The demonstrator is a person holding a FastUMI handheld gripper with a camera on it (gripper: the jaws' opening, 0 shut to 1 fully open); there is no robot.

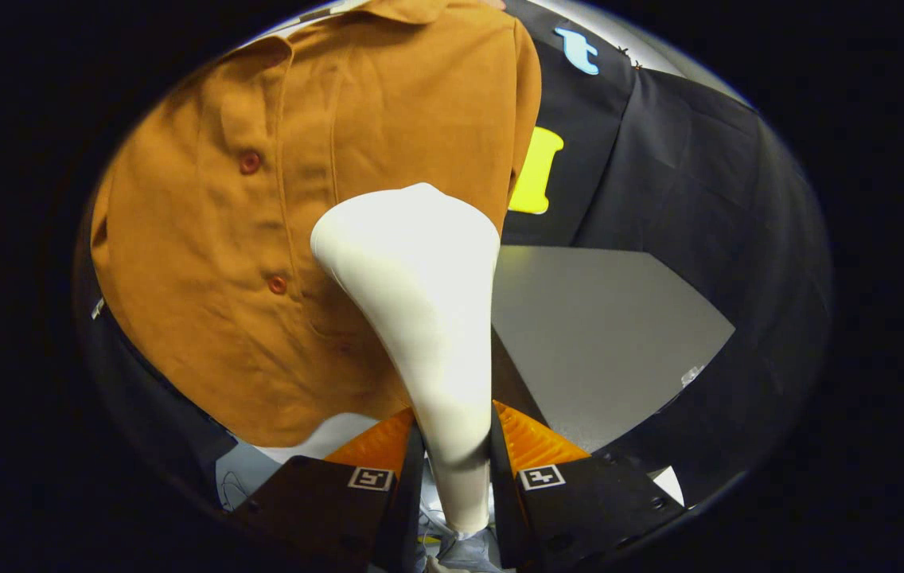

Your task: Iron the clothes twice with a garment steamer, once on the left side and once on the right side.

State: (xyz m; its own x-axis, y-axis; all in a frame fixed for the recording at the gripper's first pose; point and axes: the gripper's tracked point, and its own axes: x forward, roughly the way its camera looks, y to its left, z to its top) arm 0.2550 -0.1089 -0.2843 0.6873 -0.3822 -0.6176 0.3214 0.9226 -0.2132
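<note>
Before the booth's dark cloth wall and a grey table [603,334], the gripper [456,454] pinches the white garment steamer [420,302] between both fingers, its head against the hanging orange shirt [261,239] right of the buttons, so ironing seems underway, not finished.

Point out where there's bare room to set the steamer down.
The claw is shut on the white steamer. The free patch is the grey tabletop, right of the steamer, bordered by the black cloth wall. Left of the steamer it is crowded: the orange shirt hangs there.
</note>
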